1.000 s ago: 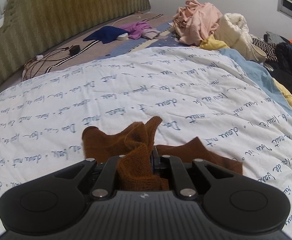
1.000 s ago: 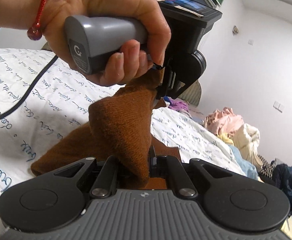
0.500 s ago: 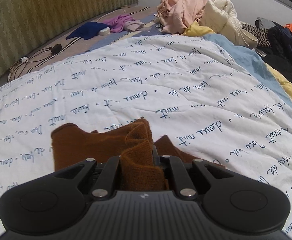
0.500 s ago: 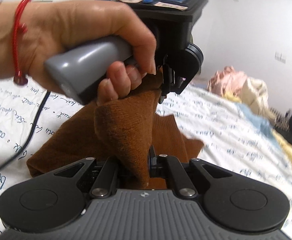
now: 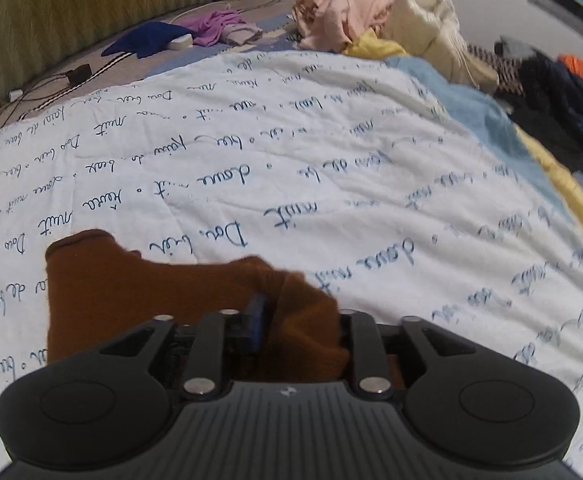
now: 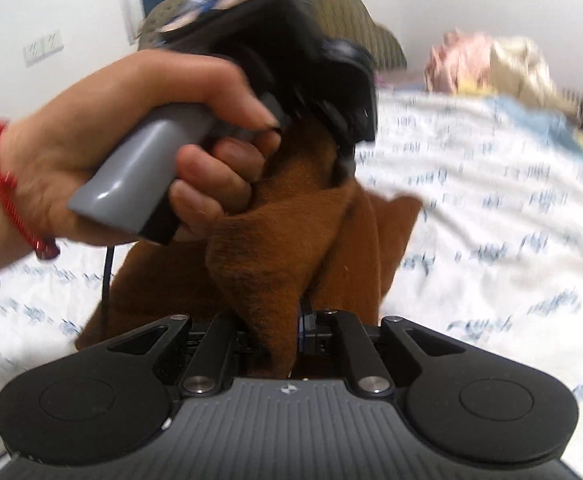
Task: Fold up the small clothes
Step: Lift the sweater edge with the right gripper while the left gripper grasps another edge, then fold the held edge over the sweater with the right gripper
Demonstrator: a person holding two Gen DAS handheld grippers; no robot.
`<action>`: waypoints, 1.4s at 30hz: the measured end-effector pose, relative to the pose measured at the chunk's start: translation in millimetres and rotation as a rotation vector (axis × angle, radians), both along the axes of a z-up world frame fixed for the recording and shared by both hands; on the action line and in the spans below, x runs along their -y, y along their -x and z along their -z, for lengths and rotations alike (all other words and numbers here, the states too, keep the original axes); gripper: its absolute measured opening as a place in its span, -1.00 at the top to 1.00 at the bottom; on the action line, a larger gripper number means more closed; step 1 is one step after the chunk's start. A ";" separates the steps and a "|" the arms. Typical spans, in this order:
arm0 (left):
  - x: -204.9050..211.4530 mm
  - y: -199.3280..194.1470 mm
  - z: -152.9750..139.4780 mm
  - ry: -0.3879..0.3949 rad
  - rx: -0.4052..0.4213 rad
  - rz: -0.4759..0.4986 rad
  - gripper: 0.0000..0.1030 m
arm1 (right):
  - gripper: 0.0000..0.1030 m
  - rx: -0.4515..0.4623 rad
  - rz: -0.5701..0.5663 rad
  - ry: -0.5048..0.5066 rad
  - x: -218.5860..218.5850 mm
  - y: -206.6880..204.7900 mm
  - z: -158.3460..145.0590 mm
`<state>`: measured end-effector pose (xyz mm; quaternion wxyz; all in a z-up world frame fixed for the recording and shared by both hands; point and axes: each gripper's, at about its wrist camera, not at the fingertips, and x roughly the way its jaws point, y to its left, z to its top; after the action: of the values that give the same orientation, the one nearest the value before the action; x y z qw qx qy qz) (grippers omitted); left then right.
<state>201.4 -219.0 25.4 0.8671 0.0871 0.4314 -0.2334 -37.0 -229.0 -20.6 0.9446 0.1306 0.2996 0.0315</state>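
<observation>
A brown knitted garment (image 5: 131, 292) lies partly spread on the white bed cover (image 5: 331, 160) printed with blue writing. My left gripper (image 5: 287, 320) hovers low over it and its jaws are opening. A fold of the cloth sits between them, and the left blue pad (image 5: 257, 320) stands free of it. In the right wrist view a hand (image 6: 131, 120) holds that left gripper (image 6: 343, 148) above the garment (image 6: 291, 240). My right gripper (image 6: 291, 328) pinches a hanging fold of the same cloth, and its jaws are just starting to open.
A heap of pink, yellow and cream clothes (image 5: 351, 12) lies at the far end of the bed. Dark clothes (image 5: 563, 100) sit at the right edge. Blue and purple garments (image 5: 151, 38) and cables (image 5: 51, 84) lie by the green headboard (image 5: 91, 8).
The left jaws have parted from their tight pinch on the brown cloth, and that gripper has sunk toward the bed. The right gripper has rolled and shifted sideways, still holding its fold.
</observation>
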 end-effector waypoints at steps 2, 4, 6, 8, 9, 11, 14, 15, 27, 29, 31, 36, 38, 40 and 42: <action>-4.4 -1.5 -5.6 0.055 0.001 -0.021 -0.02 | 0.74 -0.014 0.002 -0.063 8.2 -1.2 2.7; -8.4 -0.6 -15.0 0.104 0.027 -0.034 -0.43 | 0.73 -0.023 -0.004 -0.105 12.6 -0.9 5.0; -15.1 3.2 -27.2 0.140 0.076 -0.042 -0.54 | 0.63 -0.032 -0.016 -0.136 15.5 -1.9 6.7; -21.7 6.7 -39.1 0.136 0.118 -0.041 -0.57 | 0.51 -0.042 -0.028 -0.169 19.5 -4.9 7.5; -26.1 8.4 -43.6 0.123 0.135 -0.043 -0.58 | 0.43 -0.045 -0.037 -0.186 21.3 -5.4 7.6; -39.7 14.1 -49.0 0.109 0.157 -0.041 -0.59 | 0.30 -0.046 -0.063 -0.210 24.5 -4.2 6.8; -67.7 34.9 -47.8 0.097 0.172 -0.005 -0.59 | 0.01 -0.045 -0.102 -0.261 33.9 0.3 4.5; -78.1 45.2 -45.5 0.083 0.188 0.002 -0.59 | -0.12 -0.046 -0.111 -0.298 39.5 1.4 4.4; -186.9 178.3 1.4 -0.011 0.373 0.060 -0.68 | 0.20 -0.071 -0.040 -0.586 78.8 0.2 12.3; -196.6 191.8 3.5 -0.004 0.371 0.085 -0.70 | 0.34 -0.084 -0.025 -0.579 77.0 -0.8 13.4; -203.7 202.4 4.5 0.000 0.376 0.114 -0.71 | 0.42 -0.085 -0.011 -0.578 77.6 -1.6 14.1; -207.6 217.8 17.1 -0.033 0.350 0.179 -0.74 | 0.54 -0.087 0.012 -0.601 77.8 -3.1 16.7; -203.7 220.7 27.1 -0.079 0.357 0.187 -0.74 | 0.55 -0.087 0.018 -0.605 77.1 -3.5 16.7; -199.4 219.7 34.7 -0.124 0.372 0.171 -0.74 | 0.56 -0.086 0.023 -0.616 76.7 -2.8 16.6; -196.2 217.4 37.4 -0.147 0.385 0.151 -0.74 | 0.58 -0.087 0.027 -0.631 77.0 -2.2 17.3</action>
<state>-15.9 -22.9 -12.0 0.9049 0.2253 0.2659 -0.2444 -34.8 -306.0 -37.9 0.8440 0.4223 0.3135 0.1049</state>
